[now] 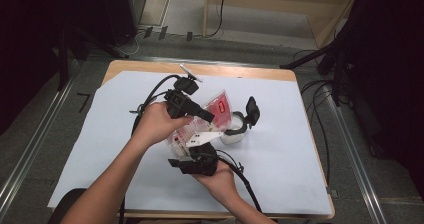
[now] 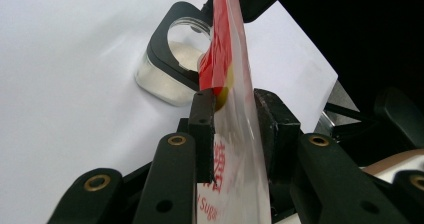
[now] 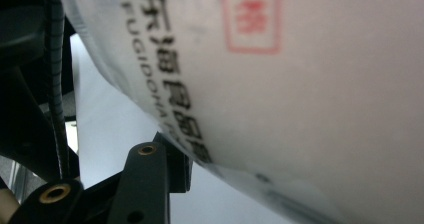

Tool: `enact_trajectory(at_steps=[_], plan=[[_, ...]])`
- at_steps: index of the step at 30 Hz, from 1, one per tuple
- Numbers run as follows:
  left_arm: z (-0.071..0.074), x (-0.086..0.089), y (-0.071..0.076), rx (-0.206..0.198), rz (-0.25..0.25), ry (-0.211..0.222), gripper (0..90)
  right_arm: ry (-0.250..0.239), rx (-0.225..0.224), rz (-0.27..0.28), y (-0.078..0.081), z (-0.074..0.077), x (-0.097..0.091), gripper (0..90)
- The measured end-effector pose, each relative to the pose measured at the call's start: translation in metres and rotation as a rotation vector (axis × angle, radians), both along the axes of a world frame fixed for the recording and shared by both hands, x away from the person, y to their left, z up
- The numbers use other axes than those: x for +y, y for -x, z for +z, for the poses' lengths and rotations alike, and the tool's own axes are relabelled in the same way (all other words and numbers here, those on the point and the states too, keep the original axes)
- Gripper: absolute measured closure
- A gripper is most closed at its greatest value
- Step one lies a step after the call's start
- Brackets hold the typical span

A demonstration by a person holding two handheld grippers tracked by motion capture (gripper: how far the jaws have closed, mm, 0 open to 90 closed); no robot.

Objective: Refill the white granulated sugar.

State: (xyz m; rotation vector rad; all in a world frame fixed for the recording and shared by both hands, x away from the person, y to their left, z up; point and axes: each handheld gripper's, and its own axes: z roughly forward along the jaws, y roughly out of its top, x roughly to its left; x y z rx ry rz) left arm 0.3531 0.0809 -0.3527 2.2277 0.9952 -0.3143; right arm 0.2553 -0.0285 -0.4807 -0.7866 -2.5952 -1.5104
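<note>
White sheeting (image 1: 280, 149) is laid over a wooden table (image 1: 235, 72), which stands on a grey floor with dark equipment and cables at both sides.

- Sugar bag (image 1: 210, 115): a clear plastic pouch with red print, held tilted above the middle of the table, its red top corner directed at the jar. It is seen edge-on in the left gripper view (image 2: 235, 134), and its printed white side is seen close up in the right gripper view (image 3: 280, 84).
- Jar (image 1: 233, 132): a clear container with a black collar and a black flip lid (image 1: 252, 110) raised open, set right of the table's centre, just beside the bag. White grains are seen inside it in the left gripper view (image 2: 175, 59).
- Left tool (image 1: 209, 118): carried by the left hand (image 1: 157, 121) and clenched on the bag, both pads pressed against the plastic (image 2: 235, 129).
- Right tool (image 1: 192, 151): carried by the right hand (image 1: 220, 179) nearer the table's front edge, at the bag's lower end. Whether its jaws grip the bag cannot be told.
</note>
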Motion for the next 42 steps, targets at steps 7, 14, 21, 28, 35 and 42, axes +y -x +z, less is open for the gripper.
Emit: enact_trajectory(at_steps=[7,14,21,28,35,42], plan=[[-0.003,-0.001,-0.002,0.005,-0.007,-0.001,72.0,0.009,0.000,0.006,0.001,-0.003,0.000,57.9],[-0.007,-0.002,-0.005,0.011,-0.010,-0.011,72.1,0.033,-0.005,0.012,0.002,-0.008,0.000,57.4],[-0.010,-0.004,-0.006,0.016,-0.012,-0.011,72.4,0.047,-0.011,0.016,0.002,-0.012,0.001,57.3],[-0.014,-0.005,-0.006,0.001,-0.025,-0.014,74.7,0.077,-0.035,0.025,0.003,-0.015,0.002,57.2],[-0.017,-0.004,-0.005,-0.014,-0.025,-0.010,79.4,0.088,-0.029,0.021,0.002,-0.016,0.001,57.1],[-0.013,0.002,-0.004,-0.021,-0.032,0.015,84.4,0.088,-0.045,0.023,0.002,-0.013,0.000,57.5]])
